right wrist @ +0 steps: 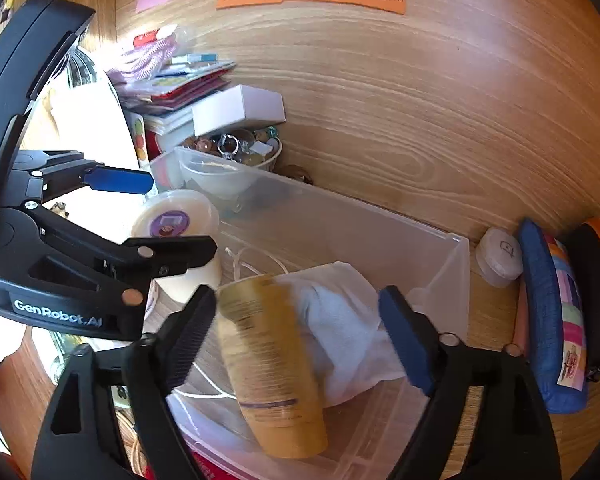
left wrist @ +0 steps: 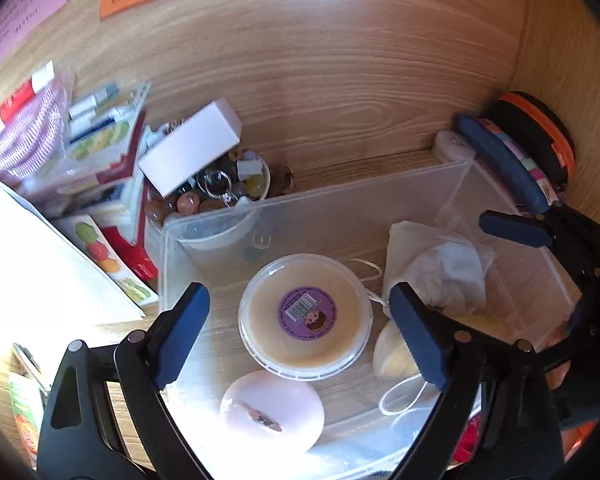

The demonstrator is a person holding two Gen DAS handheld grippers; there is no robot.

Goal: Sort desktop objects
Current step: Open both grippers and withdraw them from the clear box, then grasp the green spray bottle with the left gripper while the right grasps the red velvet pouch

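My left tool (left wrist: 300, 332) spread wide over the tub (left wrist: 305, 316) in the clear bin (left wrist: 340, 196). Right tool (right wrist: 296, 332) wide too — blurred yellow tube (right wrist: 272, 368) between its fingers, cloth (right wrist: 340, 320) behind.

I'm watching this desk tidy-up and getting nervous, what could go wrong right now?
The yellow tube, blurred between the open right gripper fingers, looks unheld; it may land on the white cloth and roll. The left gripper hangs open over the round tub and could knock the clear bin.
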